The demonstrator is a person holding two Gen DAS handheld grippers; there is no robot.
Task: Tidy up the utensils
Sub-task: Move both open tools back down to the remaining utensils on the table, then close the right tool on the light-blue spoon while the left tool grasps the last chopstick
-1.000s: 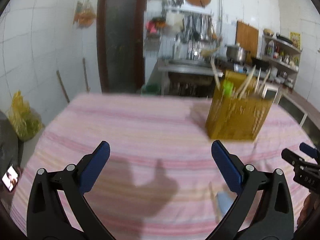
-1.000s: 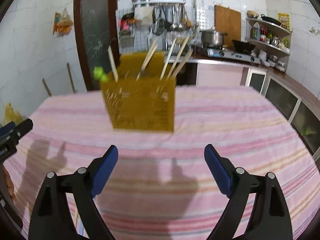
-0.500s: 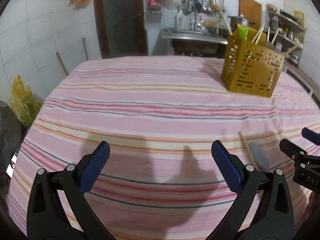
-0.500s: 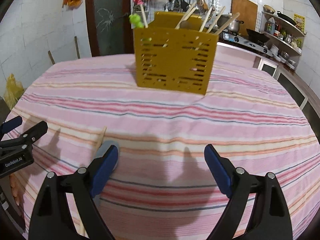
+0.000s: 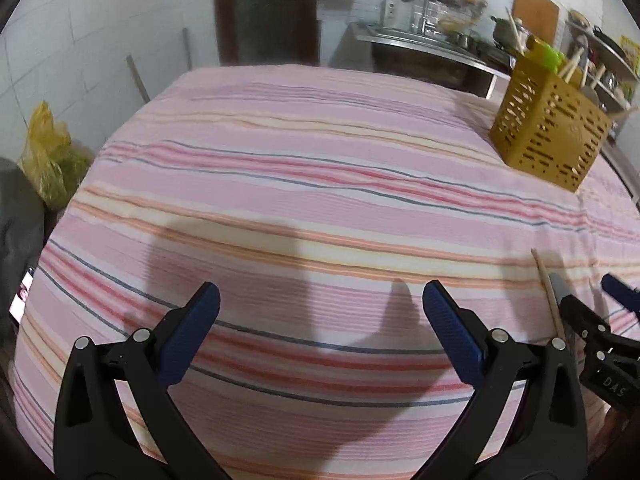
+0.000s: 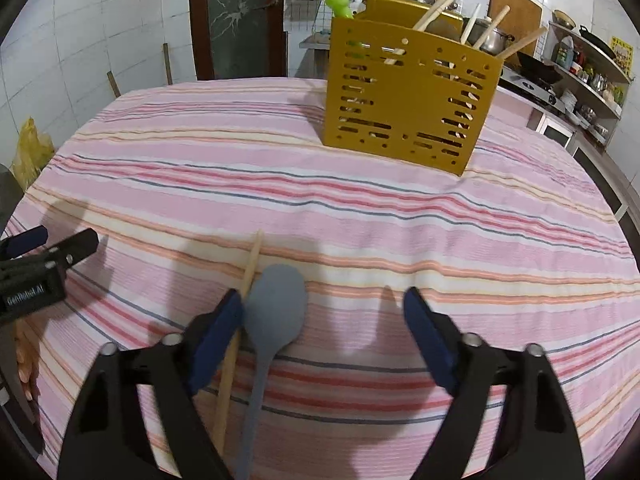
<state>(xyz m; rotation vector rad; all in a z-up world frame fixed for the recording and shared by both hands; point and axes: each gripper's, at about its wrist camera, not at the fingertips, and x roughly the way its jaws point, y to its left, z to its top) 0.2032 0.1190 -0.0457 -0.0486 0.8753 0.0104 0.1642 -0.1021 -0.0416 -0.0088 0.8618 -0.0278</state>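
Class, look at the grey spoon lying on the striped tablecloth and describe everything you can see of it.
The grey spoon is matte blue-grey all over and looks like silicone or plastic. It has an oval bowl and a slim handle running toward the camera, its end out of view. It lies flat on the pink striped tablecloth, beside a wooden chopstick at its left edge. The right tongs stand open around the bowl, pads not pressing it.

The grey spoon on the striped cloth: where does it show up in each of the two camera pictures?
Left wrist: only a sliver of the grey spoon, far right, beside the wooden chopstick.
Right wrist: lower centre, bowl just inside the right gripper's left finger.
Shared landmark: the yellow utensil basket.
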